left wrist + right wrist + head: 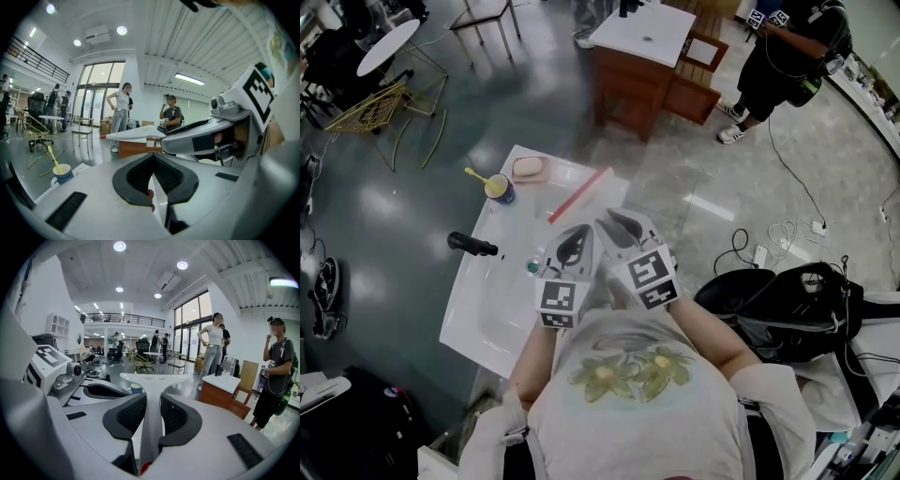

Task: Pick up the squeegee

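The squeegee (578, 195) has a white handle and a wide head edged with a red blade. It slants over the right side of the white sink top (478, 309). My right gripper (614, 220) is shut on its handle. In the right gripper view the handle runs out between the pads to the T-shaped head (152, 378), with the gripper (153, 397) closed around it. My left gripper (579, 236) hangs just left of it, its jaws shut with nothing between them (152, 157). The left gripper view shows the squeegee head (136, 135) ahead and the right gripper (211, 136) beside it.
On the sink top stand a black faucet (473, 245), a blue cup with a yellow toothbrush (500, 188) and a pink soap dish (530, 169). A wooden vanity (652, 56) stands beyond, a black bag (797, 309) lies at right, and a person (787, 56) stands at the far right.
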`<move>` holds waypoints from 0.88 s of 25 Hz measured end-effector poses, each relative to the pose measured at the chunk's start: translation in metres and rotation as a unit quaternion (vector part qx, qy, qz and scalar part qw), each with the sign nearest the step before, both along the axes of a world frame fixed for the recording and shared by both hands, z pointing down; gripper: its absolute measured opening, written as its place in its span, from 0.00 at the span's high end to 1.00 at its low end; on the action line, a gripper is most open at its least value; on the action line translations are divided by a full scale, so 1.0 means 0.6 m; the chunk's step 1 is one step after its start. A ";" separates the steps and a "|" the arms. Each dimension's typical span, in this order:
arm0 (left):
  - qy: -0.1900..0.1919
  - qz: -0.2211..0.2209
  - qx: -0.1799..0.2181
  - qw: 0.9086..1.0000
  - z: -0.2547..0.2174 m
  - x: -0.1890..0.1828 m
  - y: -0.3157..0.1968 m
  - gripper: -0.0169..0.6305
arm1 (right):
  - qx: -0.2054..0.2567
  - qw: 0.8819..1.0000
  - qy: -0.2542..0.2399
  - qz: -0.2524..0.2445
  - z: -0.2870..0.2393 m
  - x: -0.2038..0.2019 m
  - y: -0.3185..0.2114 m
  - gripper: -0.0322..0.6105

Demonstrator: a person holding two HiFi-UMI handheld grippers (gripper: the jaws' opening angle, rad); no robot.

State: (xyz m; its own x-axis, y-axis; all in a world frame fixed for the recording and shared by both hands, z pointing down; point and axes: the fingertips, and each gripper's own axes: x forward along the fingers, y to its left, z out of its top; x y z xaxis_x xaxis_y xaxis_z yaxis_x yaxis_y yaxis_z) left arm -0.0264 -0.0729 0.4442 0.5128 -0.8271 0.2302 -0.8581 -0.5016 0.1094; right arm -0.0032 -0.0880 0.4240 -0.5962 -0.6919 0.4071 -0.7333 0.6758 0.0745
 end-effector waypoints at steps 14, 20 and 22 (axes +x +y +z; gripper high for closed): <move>0.003 0.005 0.002 1.000 -0.005 0.017 0.030 0.96 | 0.006 1.000 0.011 -0.002 -0.003 0.010 0.030 0.79; -0.001 0.005 0.002 1.000 -0.006 0.016 0.039 0.96 | 0.005 1.000 0.010 -0.002 -0.001 0.008 0.039 0.79; -0.003 0.006 0.001 1.000 -0.007 0.014 0.044 0.96 | 0.006 1.000 0.009 -0.002 -0.003 0.006 0.043 0.79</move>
